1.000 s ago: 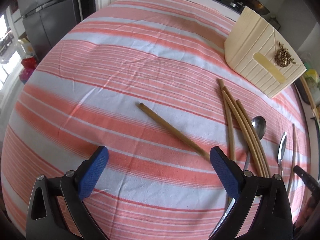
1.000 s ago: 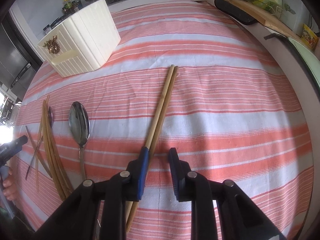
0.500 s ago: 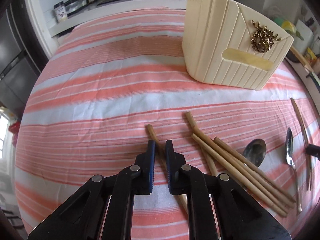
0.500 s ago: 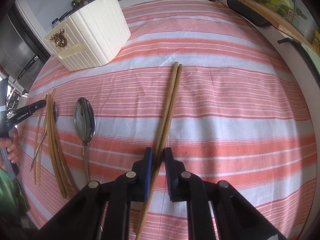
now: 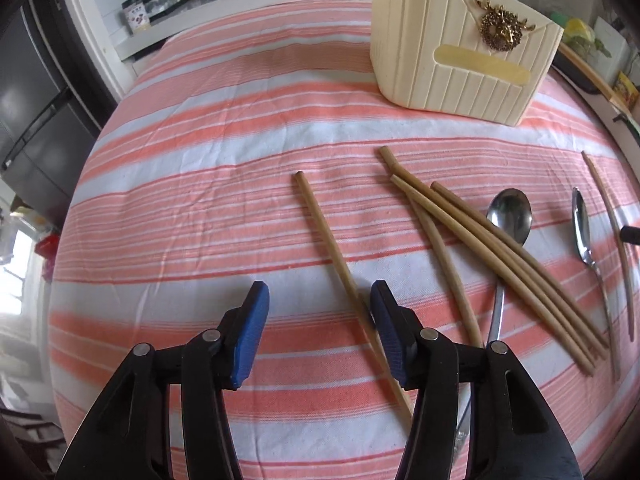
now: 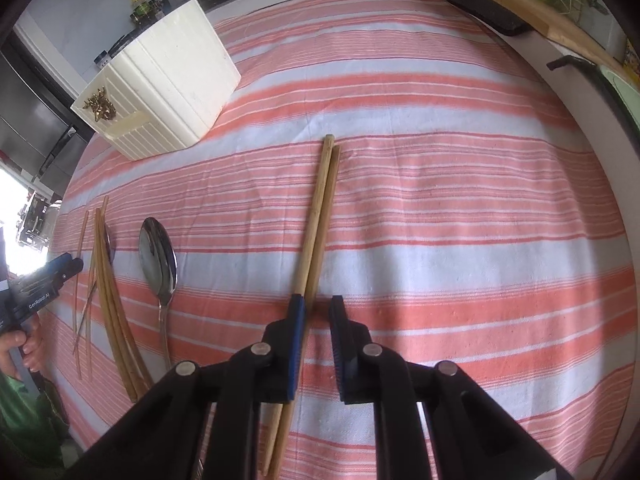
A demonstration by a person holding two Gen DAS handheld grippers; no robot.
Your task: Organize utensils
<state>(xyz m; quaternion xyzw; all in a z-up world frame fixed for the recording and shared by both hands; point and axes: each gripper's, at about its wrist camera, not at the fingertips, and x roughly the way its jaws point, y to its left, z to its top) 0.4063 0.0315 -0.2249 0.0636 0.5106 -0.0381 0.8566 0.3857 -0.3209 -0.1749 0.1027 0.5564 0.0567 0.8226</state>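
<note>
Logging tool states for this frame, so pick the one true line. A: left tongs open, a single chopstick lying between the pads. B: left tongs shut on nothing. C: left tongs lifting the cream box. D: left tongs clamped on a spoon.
A: the left tongs stand open, with the single chopstick lying on the cloth beside the right-hand pad.

Left gripper (image 5: 318,334) and right gripper (image 6: 317,340): glossy black plastic linkage arms with round silver pivot screws, ending in textured blue rubber finger pads (image 5: 251,336).
</note>
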